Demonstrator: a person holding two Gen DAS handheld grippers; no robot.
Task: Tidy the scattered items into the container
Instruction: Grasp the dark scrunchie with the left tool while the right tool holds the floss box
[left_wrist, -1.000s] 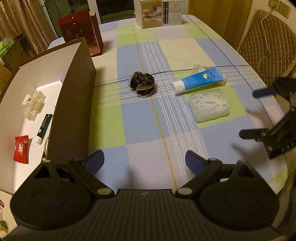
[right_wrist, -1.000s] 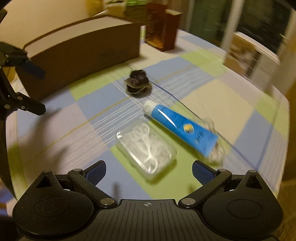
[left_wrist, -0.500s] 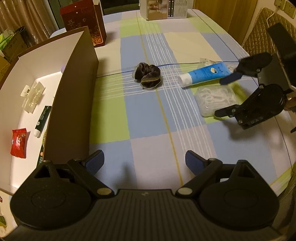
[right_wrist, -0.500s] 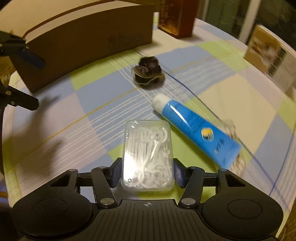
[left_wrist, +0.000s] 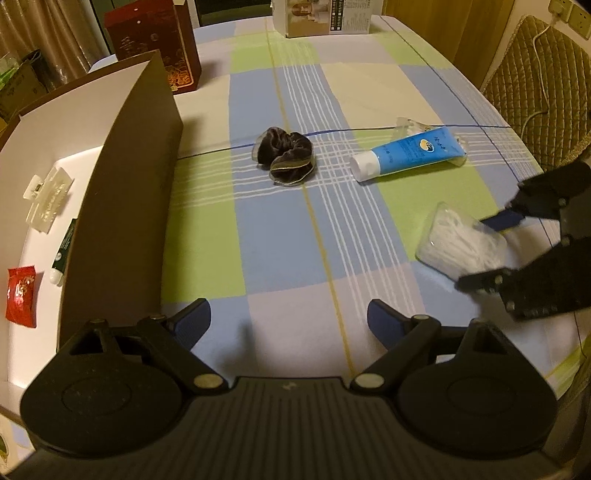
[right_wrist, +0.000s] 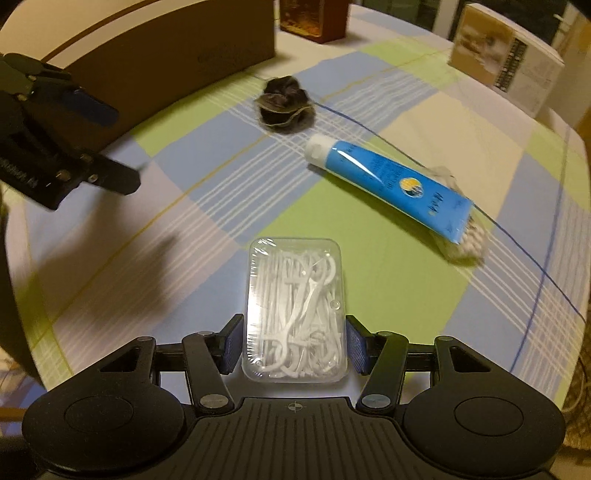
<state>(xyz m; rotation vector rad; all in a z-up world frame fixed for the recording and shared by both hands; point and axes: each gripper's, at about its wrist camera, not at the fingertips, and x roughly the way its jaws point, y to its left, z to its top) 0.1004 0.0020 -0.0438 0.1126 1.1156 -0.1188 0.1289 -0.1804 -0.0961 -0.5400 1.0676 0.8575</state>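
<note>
So the biggest thing here is the bench (left_wrist: 280, 258), covered in a blue, green and cream checked cloth. On its left side in the left wrist view sits the container (left_wrist: 122, 192), a big brown cardboard box with a white inside. Already lying in it: a clear hair claw clip (left_wrist: 46, 199), a small dark green tube (left_wrist: 64, 251) with a white cap, and a red sachet (left_wrist: 21, 295) nearest the camera.

At the far edge of the bench there's a dark red gift box (left_wrist: 153, 44) just behind the container, and a white carton (left_wrist: 325, 16) further along. A quilted chair back (left_wrist: 539, 77) shows past the right edge.

Out on the cloth, the blue tube (right_wrist: 391, 177) lies on its side, white cap pointing toward the dark scrunchie (right_wrist: 284, 105), with what looks like a clear packet of cotton swabs (right_wrist: 463, 245) tucked under its crimped end, though it's blurry there. The scrunchie sits roughly mid-bench, near the container's long wall but not touching it.

The right gripper (right_wrist: 293, 345) has its fingers (right_wrist: 232, 343) clamped on the near end of the clear floss pick box (right_wrist: 295, 306), one blue pad against each long side. The left wrist view shows that box tilted in the grip, over the right part of the bench, well apart from the container.

The left gripper (left_wrist: 288, 321) hovers over bare cloth near the container's corner, fingers (left_wrist: 194, 323) spread wide with nothing between them.
</note>
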